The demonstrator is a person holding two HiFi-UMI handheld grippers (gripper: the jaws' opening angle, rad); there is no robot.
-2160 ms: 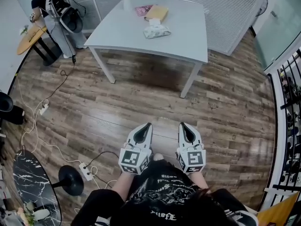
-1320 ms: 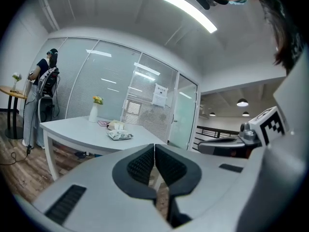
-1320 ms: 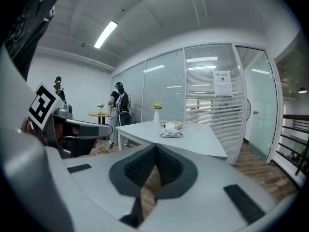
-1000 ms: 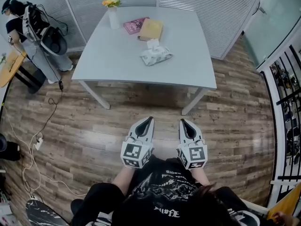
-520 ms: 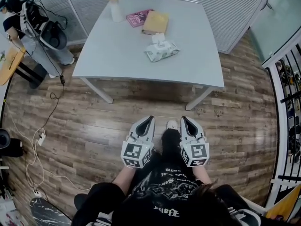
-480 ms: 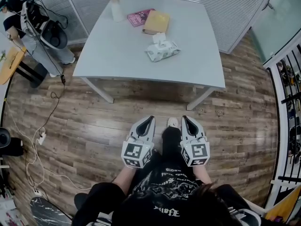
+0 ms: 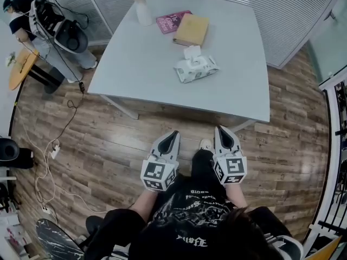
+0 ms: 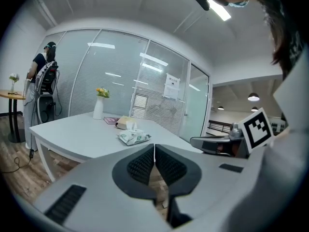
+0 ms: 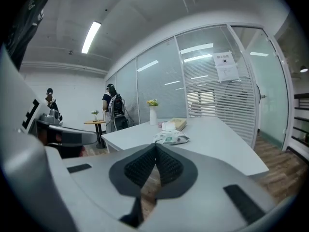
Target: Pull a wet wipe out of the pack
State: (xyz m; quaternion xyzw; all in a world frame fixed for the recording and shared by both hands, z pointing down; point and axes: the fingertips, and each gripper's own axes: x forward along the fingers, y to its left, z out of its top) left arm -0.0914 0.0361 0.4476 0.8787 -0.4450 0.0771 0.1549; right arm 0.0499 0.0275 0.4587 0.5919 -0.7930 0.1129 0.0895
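The wet wipe pack (image 7: 196,69) lies on the grey table (image 7: 141,58) with a white wipe standing up from its top. It also shows in the left gripper view as the pack (image 8: 133,137) and in the right gripper view as the pack (image 9: 170,138). My left gripper (image 7: 174,134) and right gripper (image 7: 220,129) hang side by side over the wooden floor, short of the table's near edge. Both are shut with nothing between the jaws, seen at the left gripper (image 8: 154,146) and the right gripper (image 9: 155,147).
A tan book (image 7: 191,29), a pink book (image 7: 172,21) and a white vase of flowers (image 7: 142,7) stand at the table's far side. A person (image 7: 40,23) stands at the far left by a small round table (image 7: 21,68). Cables (image 7: 51,150) trail across the floor on the left.
The table and pack have come nearer and sit larger in the head view. Both grippers moved forward toward the table's edge, still shut.
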